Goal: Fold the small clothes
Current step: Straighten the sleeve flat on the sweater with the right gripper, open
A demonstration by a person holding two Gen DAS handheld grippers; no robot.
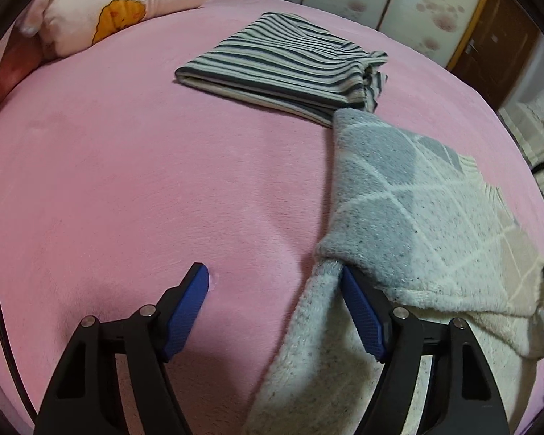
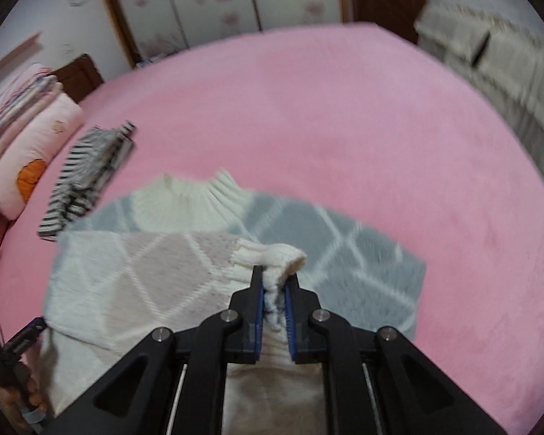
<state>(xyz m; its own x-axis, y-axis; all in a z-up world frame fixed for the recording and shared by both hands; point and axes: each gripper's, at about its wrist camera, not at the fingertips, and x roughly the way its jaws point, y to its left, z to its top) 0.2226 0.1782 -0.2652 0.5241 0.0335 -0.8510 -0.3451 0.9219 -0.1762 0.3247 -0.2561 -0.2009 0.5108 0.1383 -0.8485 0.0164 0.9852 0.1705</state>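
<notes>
- Sweater (image 2: 134, 272), fluffy, with grey, beige and white diamonds, lies on the pink blanket (image 2: 344, 127), partly folded over itself; its ribbed collar (image 2: 214, 190) points toward the far side of the bed.
- Right gripper (image 2: 275, 284) is clamped narrow on the ribbed white cuff (image 2: 272, 257) of a sleeve; the cuff bunches between the blue pads and stands above the sweater's grey part.
- Left gripper (image 1: 275, 282) stands wide, nothing pinched between its pads. Its left fingertip (image 1: 199, 279) presses a small dent into the blanket; its right finger (image 1: 359, 308) lies against the sweater's edge, tucked under a fold of grey fabric.
- Striped garment (image 1: 279, 69), navy and cream, lies folded farther up the bed, its near corner touching or just beside the sweater (image 1: 417, 217).
- Pillow (image 1: 119, 11), pale with an orange cartoon print, sits at the bed's far left corner, well apart from the sweater.
- Right view is blurred.
- Wardrobe doors (image 2: 214, 0) with pink flower prints stand behind the bed.
</notes>
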